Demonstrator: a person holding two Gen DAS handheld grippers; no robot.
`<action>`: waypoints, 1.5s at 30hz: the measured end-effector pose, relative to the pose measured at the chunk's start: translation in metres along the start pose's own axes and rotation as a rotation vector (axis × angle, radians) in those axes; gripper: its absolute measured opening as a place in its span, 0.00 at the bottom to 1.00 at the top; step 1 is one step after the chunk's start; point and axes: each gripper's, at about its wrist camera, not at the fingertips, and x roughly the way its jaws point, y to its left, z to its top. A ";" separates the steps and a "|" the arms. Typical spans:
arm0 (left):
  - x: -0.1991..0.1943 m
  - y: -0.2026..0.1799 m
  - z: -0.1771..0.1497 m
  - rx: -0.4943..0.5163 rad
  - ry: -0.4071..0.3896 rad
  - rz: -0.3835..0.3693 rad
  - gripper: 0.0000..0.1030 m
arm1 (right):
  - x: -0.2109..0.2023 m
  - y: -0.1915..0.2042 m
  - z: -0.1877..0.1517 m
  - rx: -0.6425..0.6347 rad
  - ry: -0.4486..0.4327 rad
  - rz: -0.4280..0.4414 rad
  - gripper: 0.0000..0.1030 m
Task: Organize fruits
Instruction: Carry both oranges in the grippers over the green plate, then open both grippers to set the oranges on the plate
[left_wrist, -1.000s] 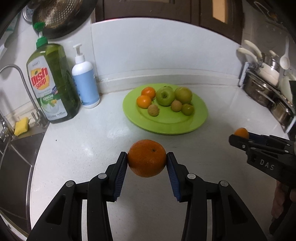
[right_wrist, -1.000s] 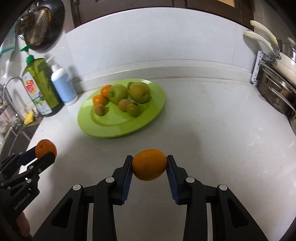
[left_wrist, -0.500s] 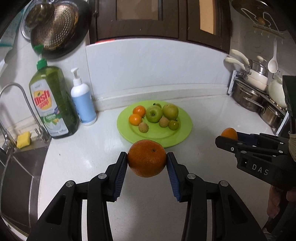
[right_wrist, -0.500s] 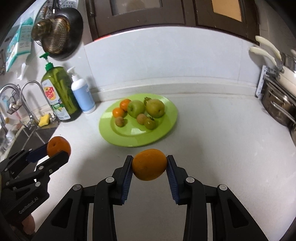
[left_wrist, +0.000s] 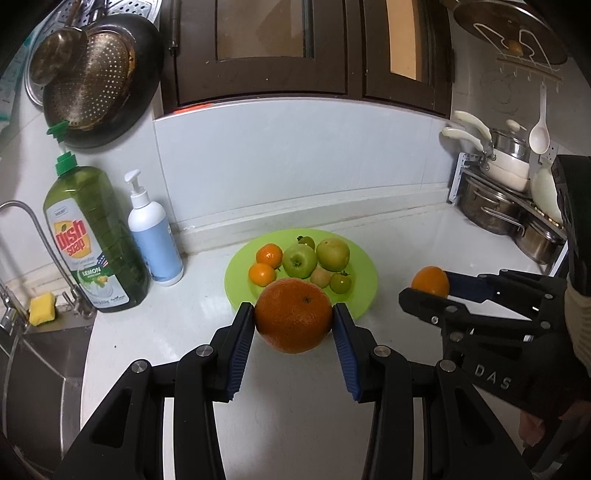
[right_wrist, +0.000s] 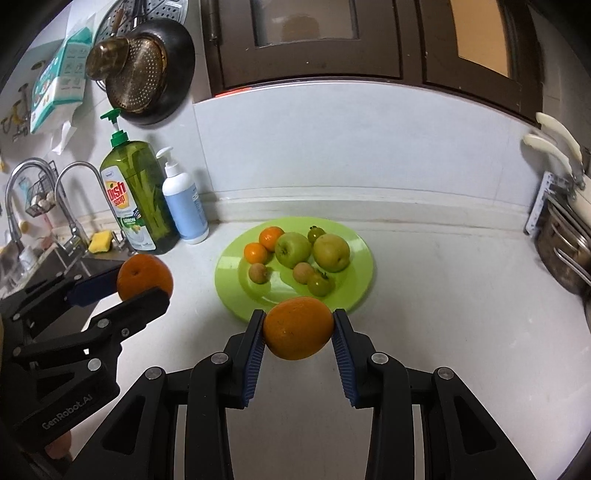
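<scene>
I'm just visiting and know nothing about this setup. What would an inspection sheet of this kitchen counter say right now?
Surface: white countertop, bare apart from the items listed.
Job's things: green plate holding two small oranges, two large green fruits and smaller fruits; one orange in the left hand-held gripper, another orange in the right hand-held gripper.
Clutter: dish soap bottle, pump bottle, yellow sponge.
Grippers: both shut on an orange, held above the counter in front of the plate.
Cables: nothing seen.
Surroundings: sink with faucet at left, hanging colander, pots at right, dark cabinets above.
</scene>
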 end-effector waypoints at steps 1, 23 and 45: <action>0.003 0.001 0.001 0.004 0.002 -0.004 0.41 | 0.004 0.001 0.001 -0.001 0.004 0.003 0.36; 0.112 0.035 0.014 0.051 0.137 -0.086 0.41 | 0.103 0.006 0.018 0.002 0.106 0.013 0.36; 0.148 0.024 0.010 0.042 0.204 -0.180 0.42 | 0.139 -0.017 0.010 0.050 0.180 -0.016 0.37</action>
